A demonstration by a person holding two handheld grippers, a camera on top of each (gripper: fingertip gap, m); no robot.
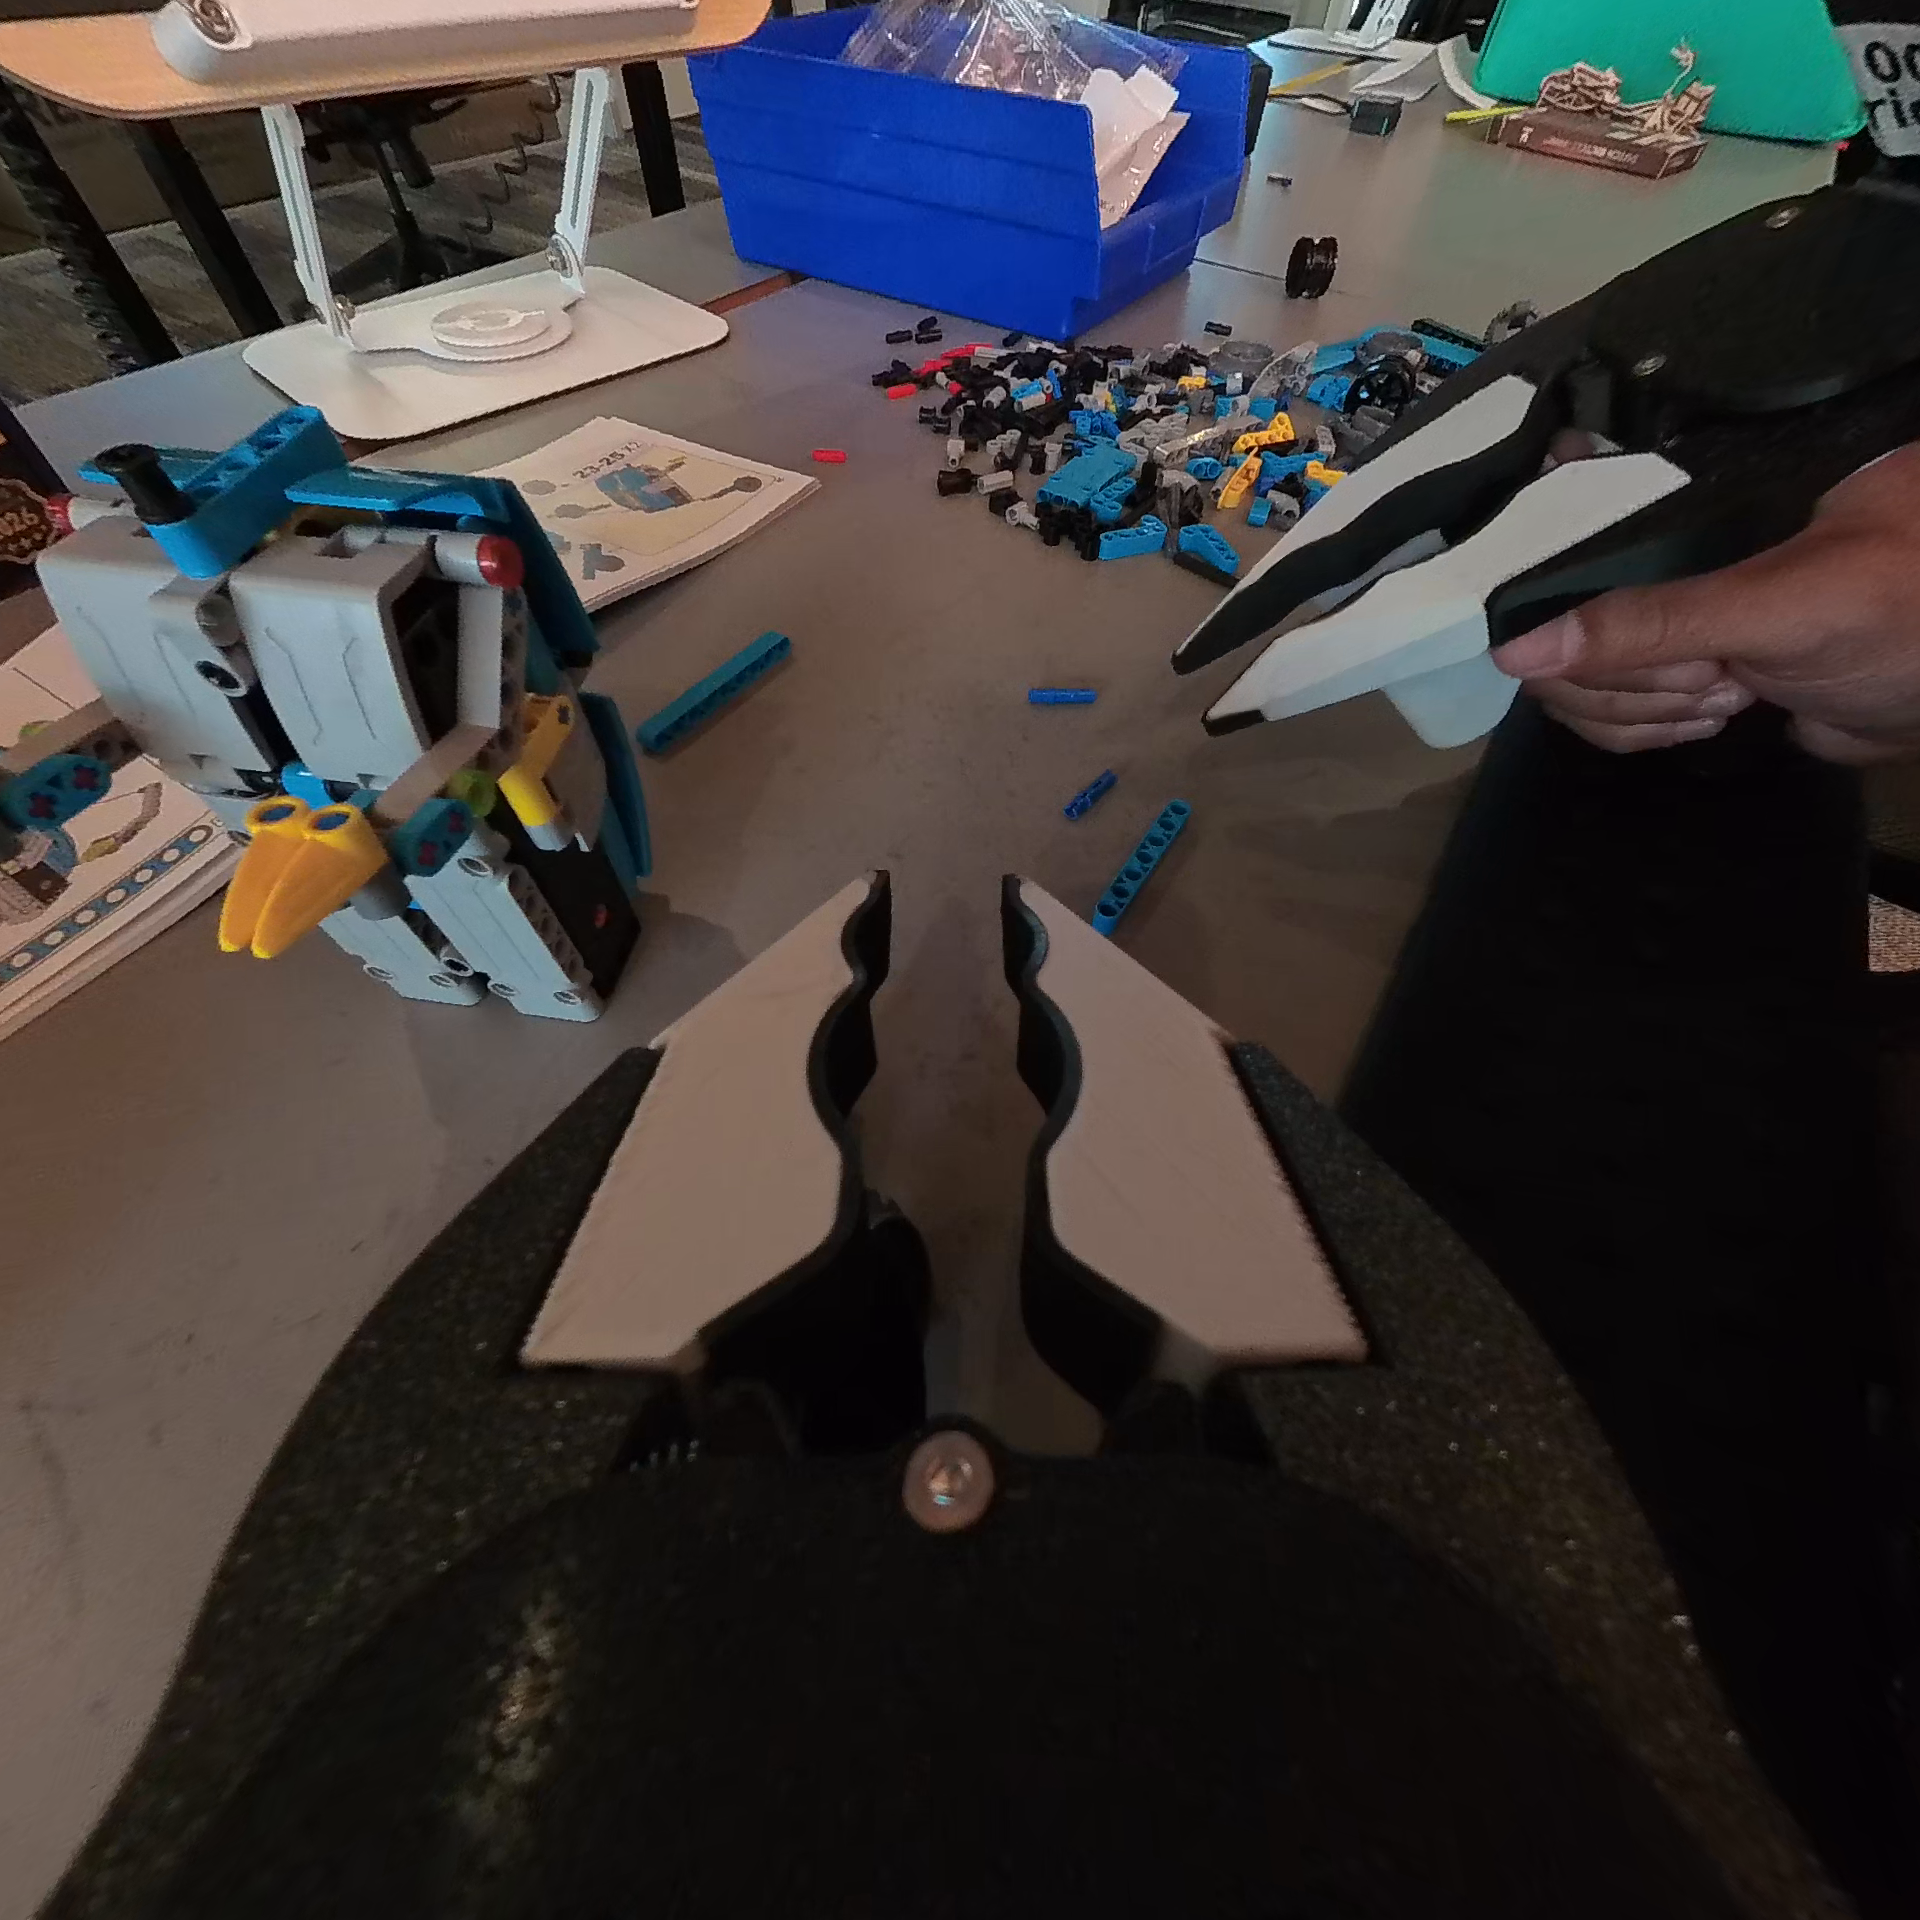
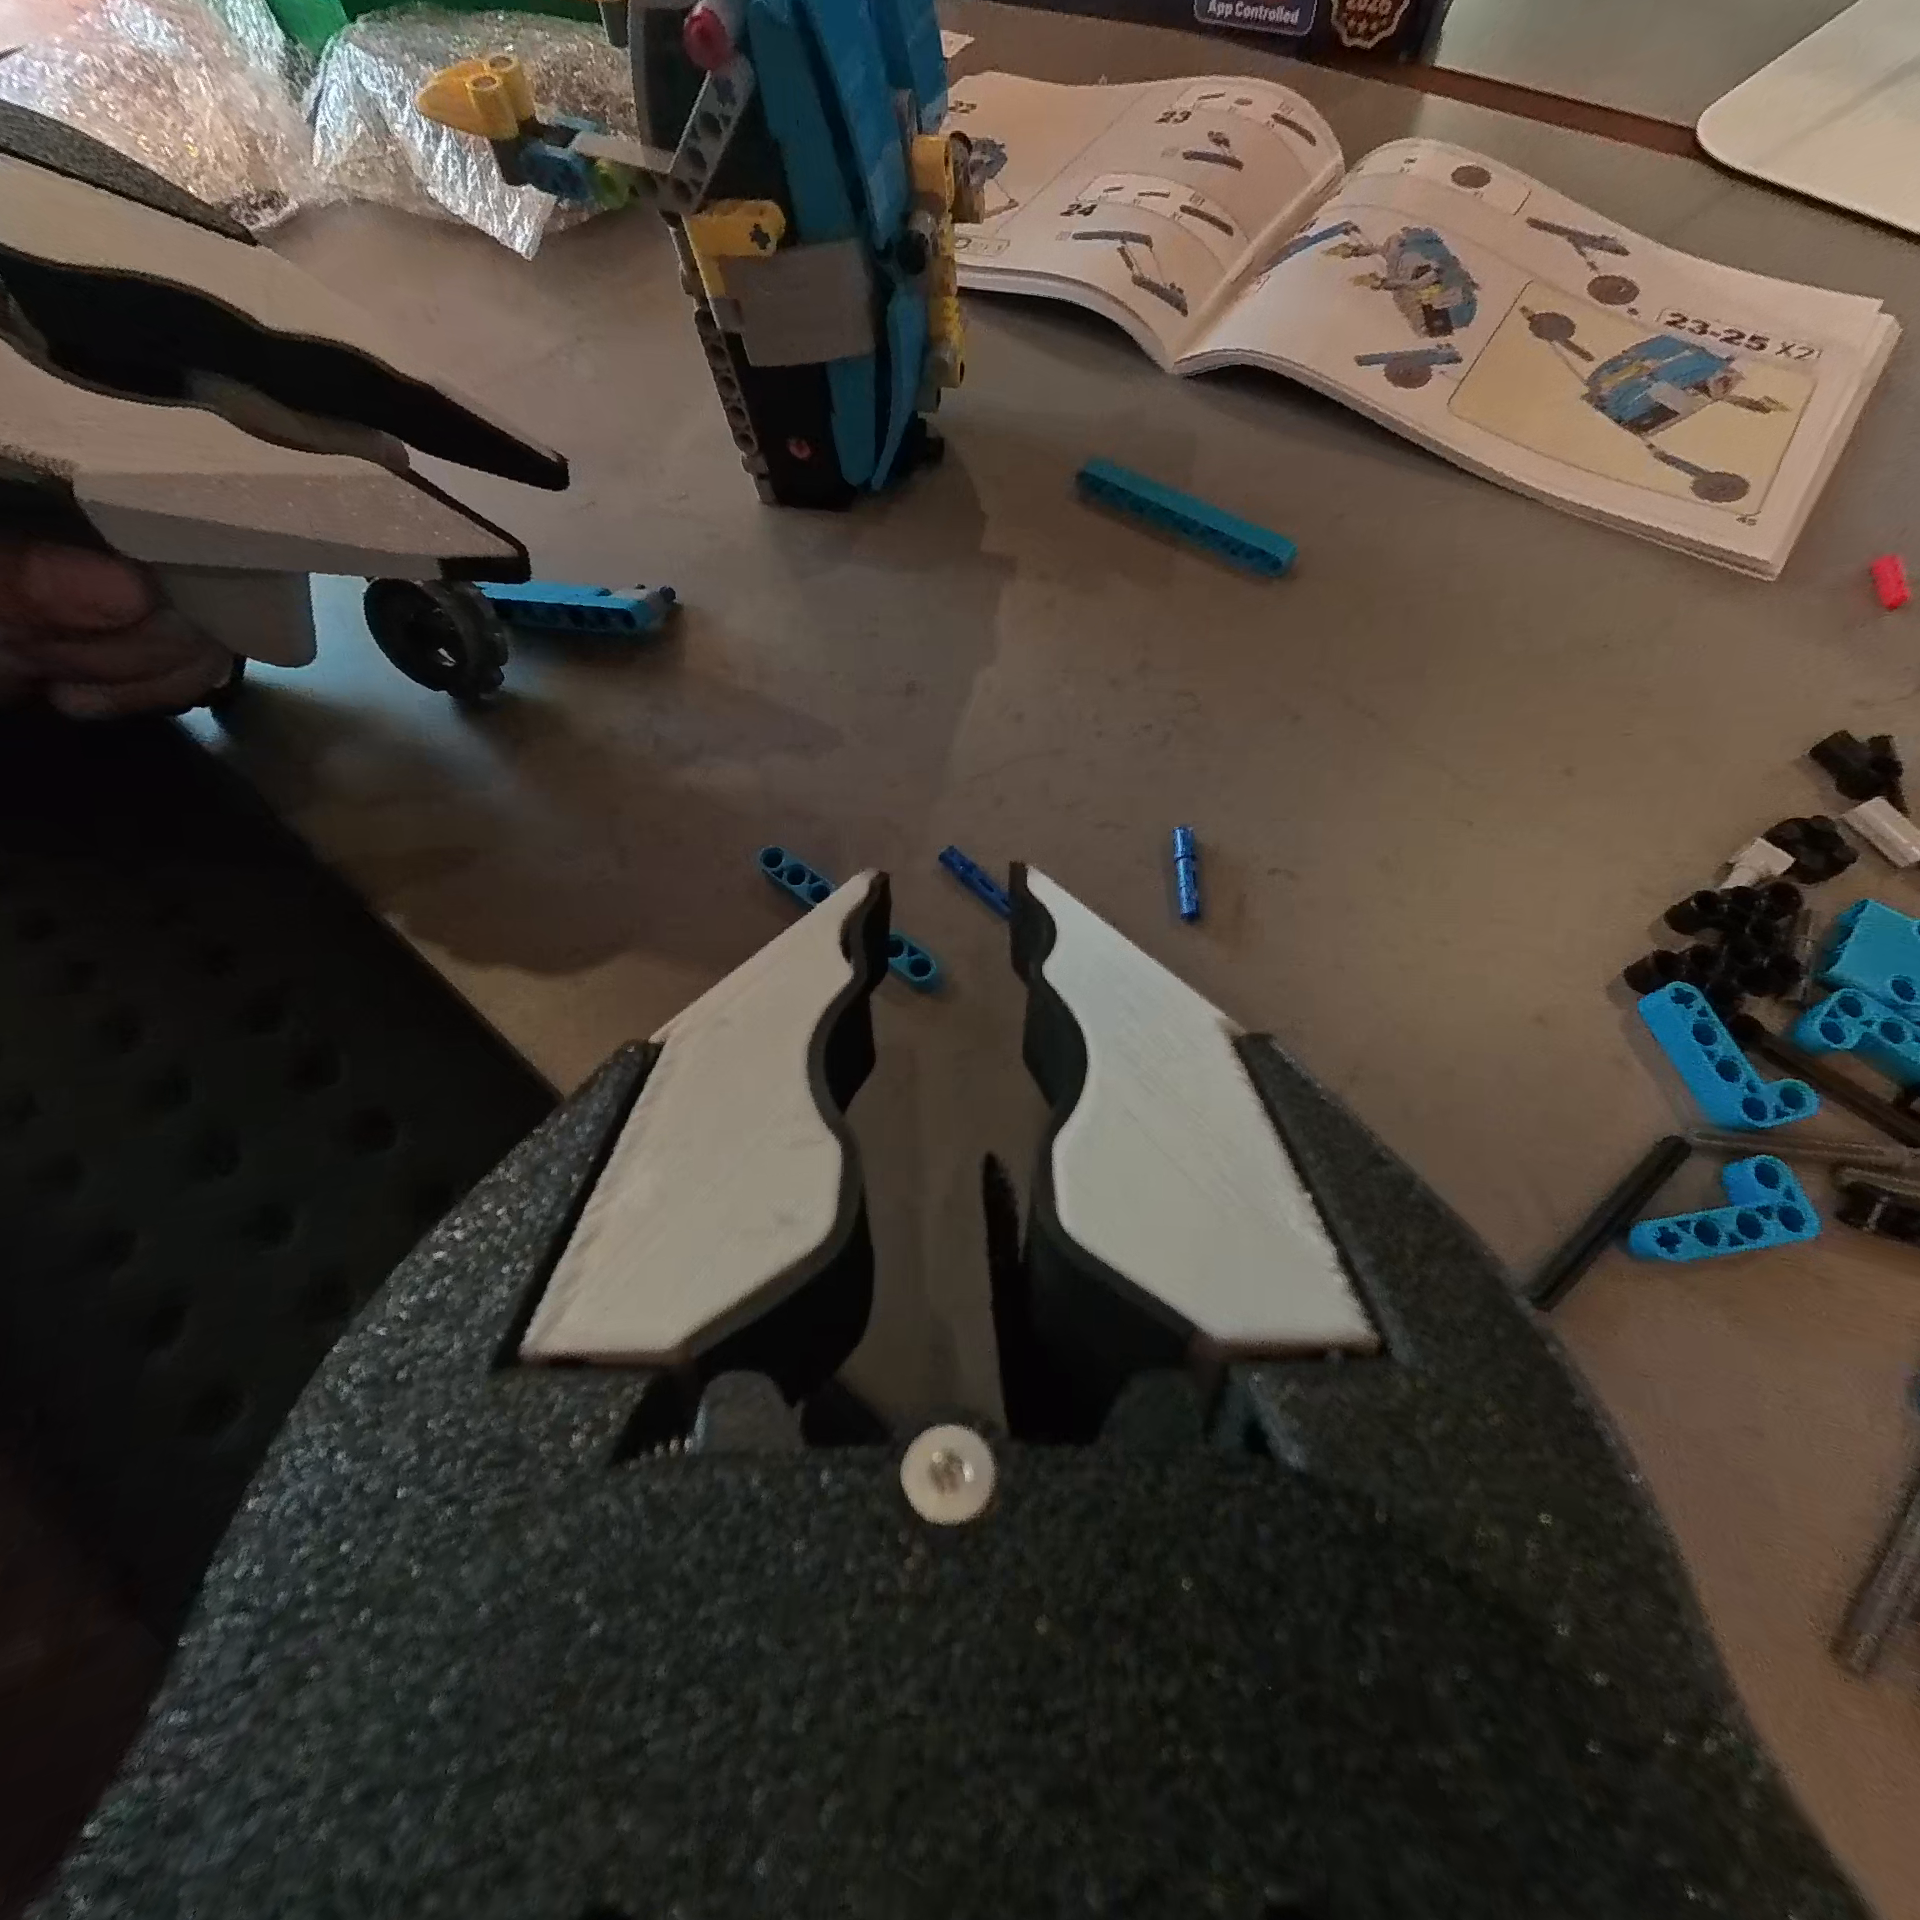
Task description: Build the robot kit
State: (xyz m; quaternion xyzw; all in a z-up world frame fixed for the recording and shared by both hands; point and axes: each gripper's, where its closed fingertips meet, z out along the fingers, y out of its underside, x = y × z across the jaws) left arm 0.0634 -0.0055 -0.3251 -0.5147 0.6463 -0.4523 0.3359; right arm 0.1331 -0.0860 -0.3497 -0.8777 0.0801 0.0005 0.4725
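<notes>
1. The left claw [image 1: 945,894] stands partly parted and grasps nothing; only bare bench [image 1: 260,1195] shows between its two white fingers, which hover a little above the surface.
2. The right claw [image 2: 951,883] is likewise released, jaws a modest way apart and empty. A dark blue pin [image 2: 971,878] lies on the bench just beyond the gap, and a short blue beam [image 2: 847,920] passes under the left finger; I cannot tell whether either is touched.
3. A second blue pin [image 2: 1187,873] lies just beside the right claw, on its right.
4. In the left wrist view the right claw appears at the right edge, held in a hand [image 1: 1714,665] and angled down toward the loose pins. I judge this slant suits picking small flat pieces.
5. A half-built brick model [image 1: 353,727] in grey, blue and yellow stands upright to the left of the left claw, near but apart. It looks set upright so its side faces stay reachable.
6. A long teal beam [image 1: 712,694] lies alone between the model and an open instruction booklet [image 2: 1455,343], which lies flat with its drawings facing up, probably for reference.
7. A loose pile of parts [image 1: 1174,447] spreads farther back, before a blue bin [image 1: 966,197] of clear bags.
8. A white stand [image 1: 478,332] sits at the far left.
</notes>
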